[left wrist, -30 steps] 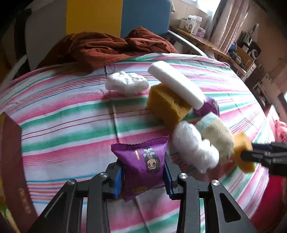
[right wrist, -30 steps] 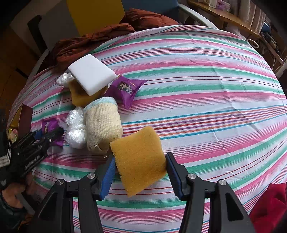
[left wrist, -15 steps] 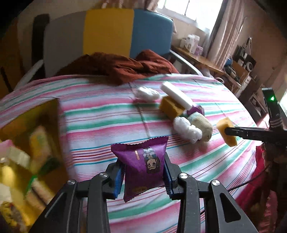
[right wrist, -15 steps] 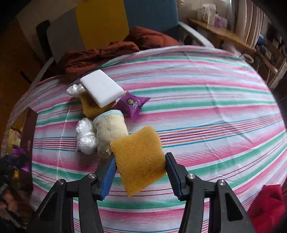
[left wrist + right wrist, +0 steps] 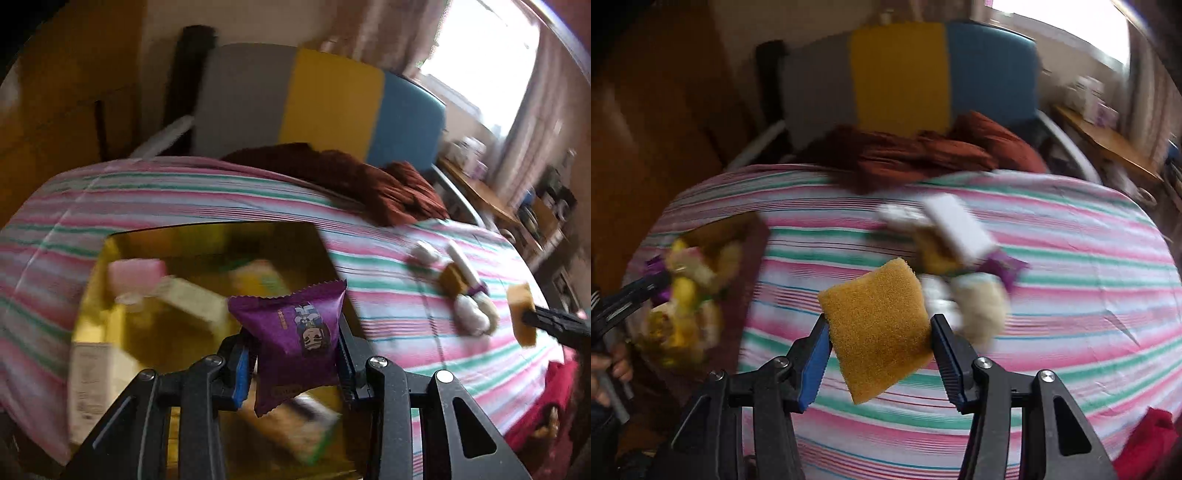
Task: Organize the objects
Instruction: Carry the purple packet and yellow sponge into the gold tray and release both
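A: Start with the left wrist view. What are you holding?

B: Your left gripper [image 5: 293,356] is clamped on a purple snack packet [image 5: 293,338], low in the centre of the frame, with the blue-padded fingers [image 5: 240,373] pressing its two sides. The packet hangs over a gold-lined box [image 5: 110,328] that fills the lower left, with blurred items inside, a pink block [image 5: 136,273] among them.

A: And to the right?

B: At the right edge your right gripper [image 5: 532,317] reaches in, holding a yellow sponge [image 5: 521,315] above the striped bedspread [image 5: 388,306]. A small pile [image 5: 458,284] of white, tan and purple things lies on the bedspread just left of it. A brown blanket [image 5: 351,177] is bunched at the upper middle, against a grey, yellow and blue headboard [image 5: 325,99].

A: Now the right wrist view.

B: Your right gripper [image 5: 877,332] is closed on the yellow sponge [image 5: 877,328], centre of the frame, one finger on each side. The sponge is tilted and held clear above the bedspread [image 5: 1071,295]. The pile [image 5: 960,258] sits just right of and behind it, blurred, with a white block [image 5: 955,225] on top.

A: The left side?

B: The box [image 5: 738,236] is at middle left, its contents smeared. Your left gripper [image 5: 661,284] comes in from the left edge over it, a bit of purple at its tip. A red cloth [image 5: 1148,439] shows at the lower right.
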The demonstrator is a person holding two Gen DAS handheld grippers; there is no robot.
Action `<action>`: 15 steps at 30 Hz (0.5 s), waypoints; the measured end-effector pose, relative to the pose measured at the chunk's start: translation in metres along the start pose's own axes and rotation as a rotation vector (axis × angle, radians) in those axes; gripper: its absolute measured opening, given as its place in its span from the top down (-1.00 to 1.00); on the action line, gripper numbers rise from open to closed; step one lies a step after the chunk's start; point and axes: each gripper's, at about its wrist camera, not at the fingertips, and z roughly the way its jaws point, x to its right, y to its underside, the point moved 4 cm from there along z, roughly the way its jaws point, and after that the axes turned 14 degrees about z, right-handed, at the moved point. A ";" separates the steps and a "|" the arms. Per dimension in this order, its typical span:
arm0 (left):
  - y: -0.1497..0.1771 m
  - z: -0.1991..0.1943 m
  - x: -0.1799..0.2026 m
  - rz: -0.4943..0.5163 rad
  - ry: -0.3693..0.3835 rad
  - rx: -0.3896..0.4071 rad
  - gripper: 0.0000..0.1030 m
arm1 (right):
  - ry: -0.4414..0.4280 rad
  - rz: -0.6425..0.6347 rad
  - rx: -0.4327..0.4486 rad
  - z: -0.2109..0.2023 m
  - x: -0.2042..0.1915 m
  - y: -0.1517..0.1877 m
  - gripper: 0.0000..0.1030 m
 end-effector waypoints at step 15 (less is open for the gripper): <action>0.014 -0.011 -0.111 -0.106 -0.183 -0.010 0.23 | -0.287 -0.177 -0.144 0.049 -0.174 0.051 -0.04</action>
